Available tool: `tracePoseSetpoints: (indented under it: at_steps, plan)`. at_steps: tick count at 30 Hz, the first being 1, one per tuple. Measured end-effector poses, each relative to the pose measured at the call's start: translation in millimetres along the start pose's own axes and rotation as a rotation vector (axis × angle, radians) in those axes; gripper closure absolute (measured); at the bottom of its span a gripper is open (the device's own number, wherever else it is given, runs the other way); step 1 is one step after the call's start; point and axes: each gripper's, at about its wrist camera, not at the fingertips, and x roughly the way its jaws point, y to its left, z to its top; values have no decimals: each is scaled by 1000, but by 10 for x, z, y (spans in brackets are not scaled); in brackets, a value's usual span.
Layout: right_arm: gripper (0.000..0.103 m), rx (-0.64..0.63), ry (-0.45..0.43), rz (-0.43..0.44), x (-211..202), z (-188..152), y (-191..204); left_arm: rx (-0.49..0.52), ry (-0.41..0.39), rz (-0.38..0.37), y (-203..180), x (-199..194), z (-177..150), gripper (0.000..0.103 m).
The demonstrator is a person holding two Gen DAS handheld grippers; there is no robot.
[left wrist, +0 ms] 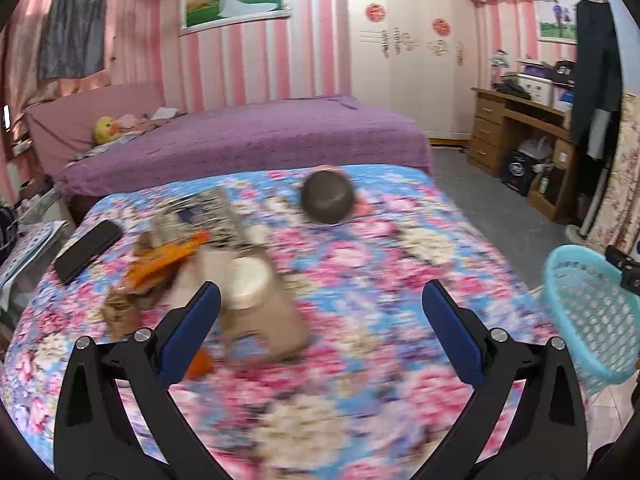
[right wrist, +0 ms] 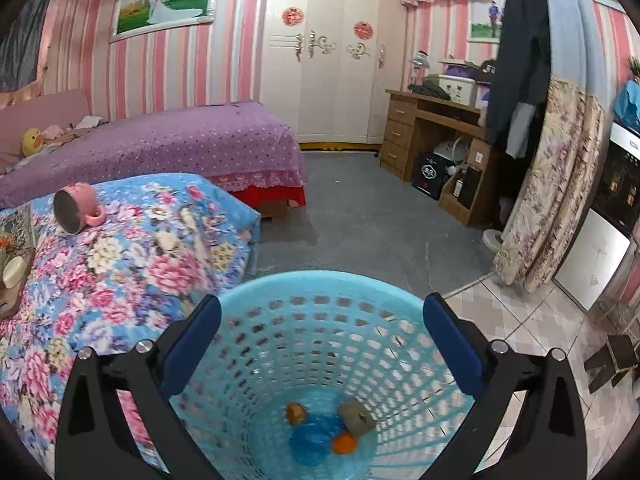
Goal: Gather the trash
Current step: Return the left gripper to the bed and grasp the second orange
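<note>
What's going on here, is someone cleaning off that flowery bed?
A person holding a gripper in each hand is collecting trash from the floral bedspread. The right gripper hangs open and empty over the blue basket, which already holds a few scraps. The left gripper, also open and empty, faces a blurred pile of wrappers and a tan container on the bed. A pink mug lies on its side further back.
</note>
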Motion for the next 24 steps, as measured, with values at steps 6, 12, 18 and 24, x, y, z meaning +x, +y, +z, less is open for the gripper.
tracePoseSetpoints:
  at_steps: [6, 12, 18, 24]
  plan:
    - [4, -32, 3, 59, 12, 37, 402, -96, 46, 51, 646, 145, -109, 6]
    - [4, -69, 8, 110, 2, 35, 773, -112, 119, 93, 1078, 291, -284, 6]
    - [4, -75, 17, 137, 40, 39, 1016, -251, 202, 13, 1383, 441, -422, 7]
    - [4, -81, 36, 160, 77, 21, 1210, -207, 258, -12, 1270, 544, -453, 29]
